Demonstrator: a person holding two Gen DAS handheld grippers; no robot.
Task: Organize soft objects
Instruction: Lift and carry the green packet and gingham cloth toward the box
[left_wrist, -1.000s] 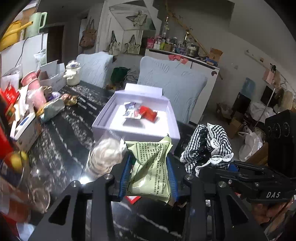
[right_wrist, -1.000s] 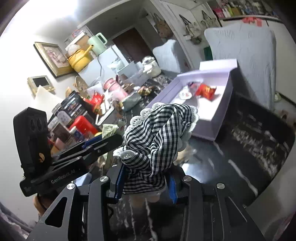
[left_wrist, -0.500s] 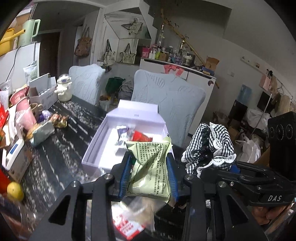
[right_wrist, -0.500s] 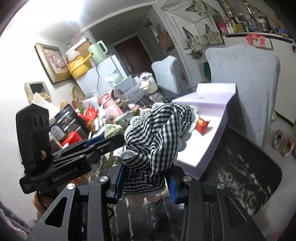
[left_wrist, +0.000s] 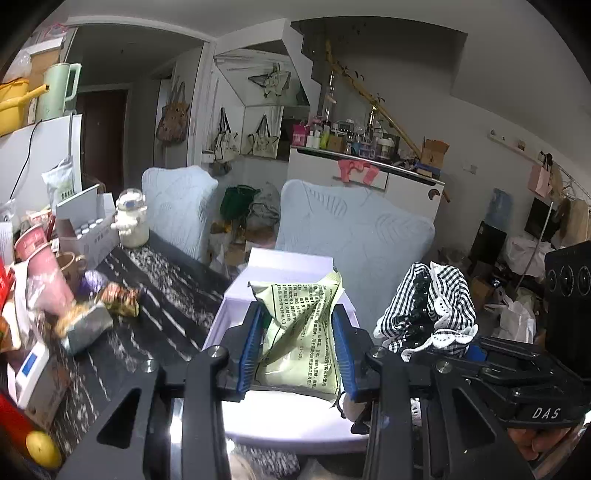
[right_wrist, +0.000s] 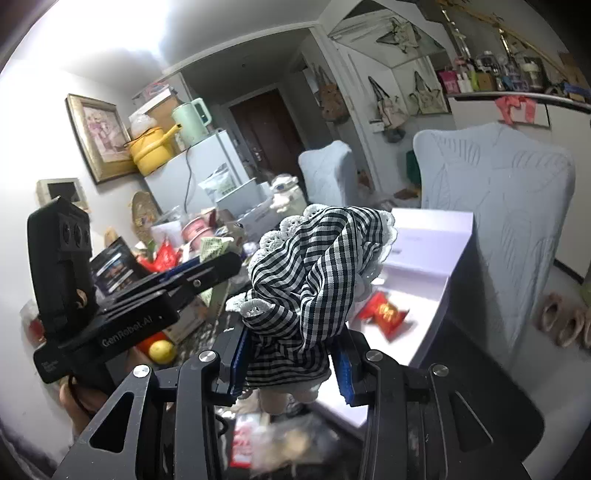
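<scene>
My left gripper (left_wrist: 298, 332) is shut on a pale green printed packet (left_wrist: 301, 328) and holds it over the near part of an open lavender box (left_wrist: 286, 263). My right gripper (right_wrist: 291, 350) is shut on a black-and-white checked cloth doll with lace trim (right_wrist: 314, 273), held at the box's near edge (right_wrist: 432, 236). A red snack packet (right_wrist: 384, 312) lies inside the box. The doll also shows in the left wrist view (left_wrist: 430, 306), to the right of the green packet.
The black marbled table (left_wrist: 155, 314) is crowded on its left with a pink cup (left_wrist: 40, 273), a white jar (left_wrist: 131, 218), cartons, snack bags and a lemon (left_wrist: 42, 448). Two pale blue covered chairs (left_wrist: 354, 236) stand behind the box.
Both grippers have moved forward and up over the lavender box with their loads. The clear bag and red packet on the table have slipped below the views.
</scene>
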